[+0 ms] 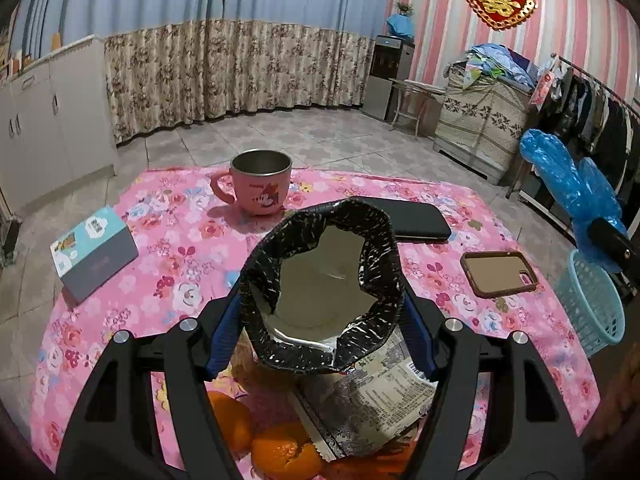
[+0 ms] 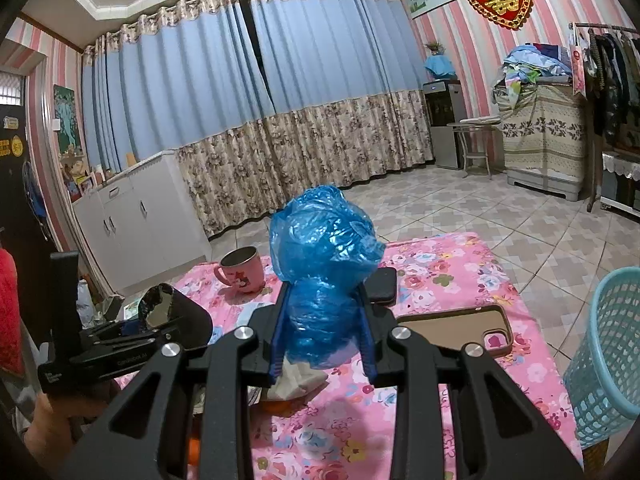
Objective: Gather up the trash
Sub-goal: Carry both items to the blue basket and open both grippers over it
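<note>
An opened snack bag [image 1: 372, 396], black-speckled at the mouth and silver inside, stands upright between the blue fingers of my left gripper [image 1: 322, 300], which is shut on it just above the table. Orange peels [image 1: 280, 452] lie on the pink floral cloth under it. My right gripper [image 2: 323, 300] is shut on a crumpled blue plastic bag [image 2: 324, 240], held above the table. In the right wrist view, the left gripper [image 2: 120, 336] with the snack bag [image 2: 160, 304] is at the left, and a white tissue [image 2: 296, 380] lies below the blue bag.
A light blue basket [image 2: 612, 352] stands off the table's right edge. On the cloth are a pink mug [image 1: 260, 184], a small box [image 1: 94, 252], a black flat case [image 1: 416, 220] and a brown phone case [image 1: 500, 272].
</note>
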The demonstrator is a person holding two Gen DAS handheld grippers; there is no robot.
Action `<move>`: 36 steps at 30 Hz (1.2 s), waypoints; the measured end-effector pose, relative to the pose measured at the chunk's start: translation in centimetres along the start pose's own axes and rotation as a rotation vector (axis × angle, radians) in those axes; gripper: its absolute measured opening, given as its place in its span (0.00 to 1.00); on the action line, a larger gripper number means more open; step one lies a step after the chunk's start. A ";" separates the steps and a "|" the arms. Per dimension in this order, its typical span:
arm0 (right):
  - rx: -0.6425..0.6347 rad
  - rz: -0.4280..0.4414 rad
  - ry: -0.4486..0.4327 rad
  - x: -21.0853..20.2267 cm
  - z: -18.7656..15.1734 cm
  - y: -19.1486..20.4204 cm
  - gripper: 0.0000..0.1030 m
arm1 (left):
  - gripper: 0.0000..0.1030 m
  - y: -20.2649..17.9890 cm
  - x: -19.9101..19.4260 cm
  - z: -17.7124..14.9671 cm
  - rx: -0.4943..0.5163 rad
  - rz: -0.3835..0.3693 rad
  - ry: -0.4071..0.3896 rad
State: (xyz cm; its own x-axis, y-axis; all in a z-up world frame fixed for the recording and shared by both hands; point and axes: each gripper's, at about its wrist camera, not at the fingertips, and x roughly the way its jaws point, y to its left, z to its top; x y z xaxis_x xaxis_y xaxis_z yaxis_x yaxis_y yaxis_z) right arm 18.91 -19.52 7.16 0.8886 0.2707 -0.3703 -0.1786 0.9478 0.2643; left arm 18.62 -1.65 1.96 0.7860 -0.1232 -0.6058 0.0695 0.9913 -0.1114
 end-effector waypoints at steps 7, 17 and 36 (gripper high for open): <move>0.002 -0.034 0.001 -0.3 0.0 -0.6 0.29 | 0.66 -2.2 -1.4 1.7 0.035 -0.008 -0.061; 0.056 -0.314 -0.162 -9.4 2.0 -8.4 0.29 | 0.66 -13.1 -2.5 5.0 0.153 -0.112 -0.125; 0.245 -0.645 -0.102 -19.1 -2.4 -28.1 0.29 | 0.66 -41.5 5.6 -0.4 0.318 -0.514 0.015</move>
State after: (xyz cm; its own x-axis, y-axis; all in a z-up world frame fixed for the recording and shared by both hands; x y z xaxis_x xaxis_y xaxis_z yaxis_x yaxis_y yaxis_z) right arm 5.91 -50.89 4.71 0.8224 -0.3620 -0.4389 0.4880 0.8454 0.2171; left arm 19.87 -43.53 2.87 0.5941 -0.5885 -0.5483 0.6204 0.7692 -0.1533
